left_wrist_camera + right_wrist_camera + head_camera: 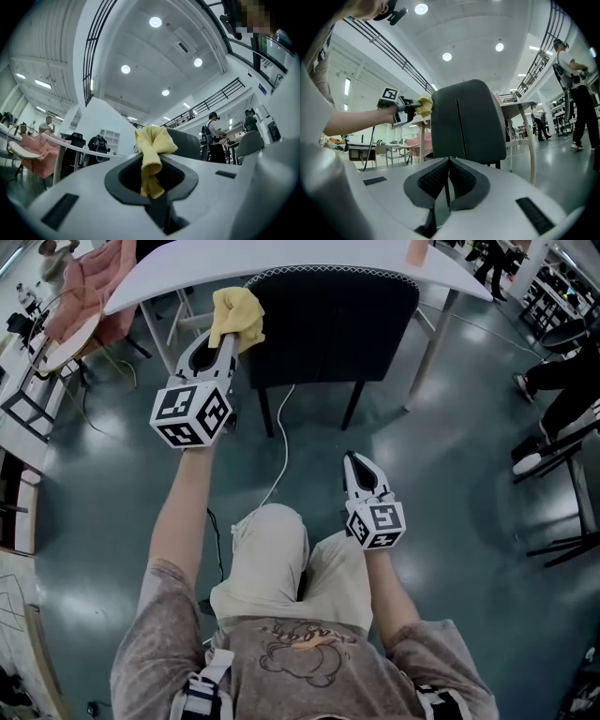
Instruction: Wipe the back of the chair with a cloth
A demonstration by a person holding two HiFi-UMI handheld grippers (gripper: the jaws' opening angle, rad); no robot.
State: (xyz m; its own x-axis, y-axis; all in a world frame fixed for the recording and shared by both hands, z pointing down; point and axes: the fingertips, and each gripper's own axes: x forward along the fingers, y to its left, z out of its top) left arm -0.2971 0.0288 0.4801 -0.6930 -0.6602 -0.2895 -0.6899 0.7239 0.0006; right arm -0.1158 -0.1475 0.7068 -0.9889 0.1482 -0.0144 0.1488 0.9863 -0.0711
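Head view has my left gripper (228, 341) reaching forward and up, its jaws clenched on a bunched yellow fabric cloth (236, 317). The cloth sits at the upper left corner of the dark padded chair back (333, 324). It looks to be touching the edge there, though I can't be sure of contact from above. In the left gripper view the cloth (153, 150) is pinched in the middle, with a wad puffing out past the tips and a tail hanging down into the hollow behind them. I think that grip suits the job, because the wad is the soft part I can press on the panel.

My right gripper (359, 465) hangs low by my thigh, well apart from the chair. The right gripper view shows its ribbed pads (436, 180) closed together on nothing, so it is spare for now and out of the wiping arm's way.

The chair is tucked under a white curved table top (309, 254), with its back facing me (handy, since that is the face to be cleaned). From that lower view the back stands upright and broad, with the cloth at its left edge near the top.

Starting at a top corner makes sense to me — I would guess the wiping has barely begun. Sweeps across and down should cover the panel, given enough pressure to keep the wad flat against it.
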